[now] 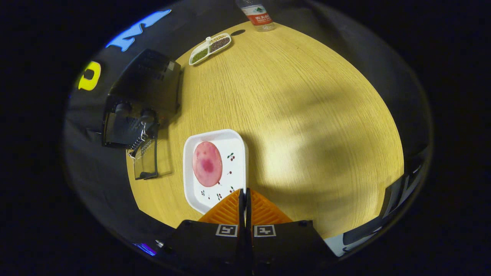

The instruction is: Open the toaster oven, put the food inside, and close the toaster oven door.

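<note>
One view, from the gripper. The toaster oven sits at the tabletop edge with its door already folded down, the cavity open. Beside the door, a white tray carries the food (a flat pink slice). Risk: so thin a slice may slip or tear if pinched at its rim, or the tray may skid. The claw hovers over the tray's near corner, fingers pressed together, holding nothing.

Divided dish of seeds beside water bottle, wooden table.
</note>
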